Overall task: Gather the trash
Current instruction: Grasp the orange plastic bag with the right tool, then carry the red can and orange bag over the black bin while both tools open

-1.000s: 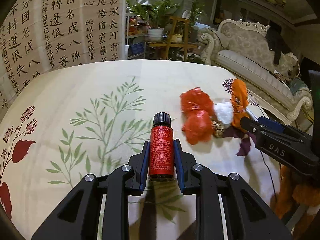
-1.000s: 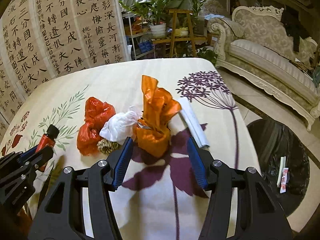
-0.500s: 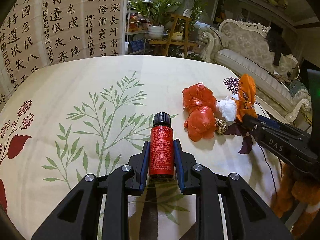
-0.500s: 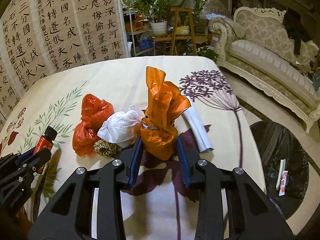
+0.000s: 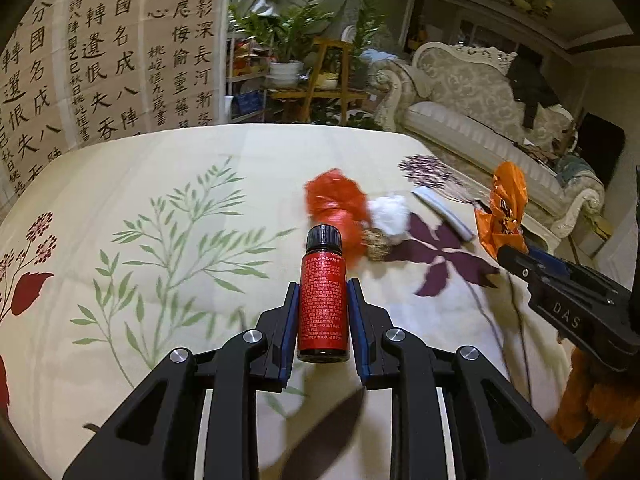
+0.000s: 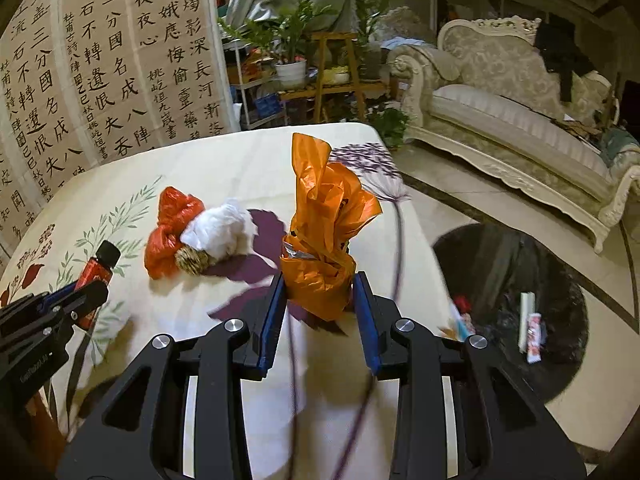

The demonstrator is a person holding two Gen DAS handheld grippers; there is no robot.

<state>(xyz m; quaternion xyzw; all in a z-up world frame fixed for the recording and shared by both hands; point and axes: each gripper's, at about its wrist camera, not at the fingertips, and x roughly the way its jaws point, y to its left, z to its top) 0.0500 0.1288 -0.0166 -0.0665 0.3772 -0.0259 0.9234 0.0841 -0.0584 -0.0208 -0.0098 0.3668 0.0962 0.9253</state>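
From the left wrist, the left gripper (image 5: 323, 308) is clamped narrowly on a small red bottle (image 5: 323, 302) with a black cap, the blue pads pressing its sides. Beyond it on the floral tablecloth (image 5: 160, 200) lie a red plastic bag (image 5: 336, 204), a white crumpled wad (image 5: 390, 214) touching it, a small brown scrap and a pale strip (image 5: 442, 212). At the right edge the right gripper (image 5: 510, 250) holds an orange bag (image 5: 505, 210) off the cloth.

From the right wrist, the right gripper (image 6: 320, 300) has its pads squeezing the lower part of the orange bag (image 6: 326, 240) — the top stands up crumpled. Left of it sit the red bag (image 6: 170, 228) and white wad (image 6: 224, 232); the left gripper (image 6: 86, 292) with the bottle (image 6: 98, 270) shows at far left. On the floor to the right stands a black-lined bin (image 6: 508, 280) — some scraps lie in it.
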